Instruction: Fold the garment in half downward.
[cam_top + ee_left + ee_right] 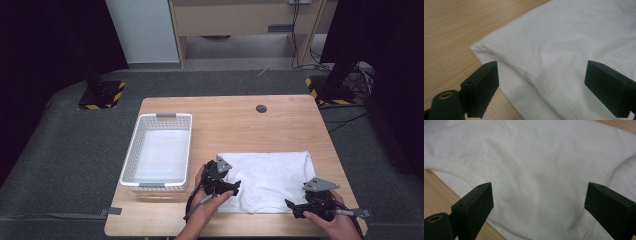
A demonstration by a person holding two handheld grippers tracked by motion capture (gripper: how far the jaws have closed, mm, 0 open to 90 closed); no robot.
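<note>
Overhead, a white shirt (267, 180) lies flat on the table (235, 125), just right of an empty white basket (159, 152). The left gripper (235, 187) sits at the shirt's near left edge, the right gripper (292, 206) at its near right edge. Both gripper views show wide-open jaws with cloth between them, gripping nothing; the left one shows a folded hem (524, 72), the right one a curved seam (461, 167).
</note>
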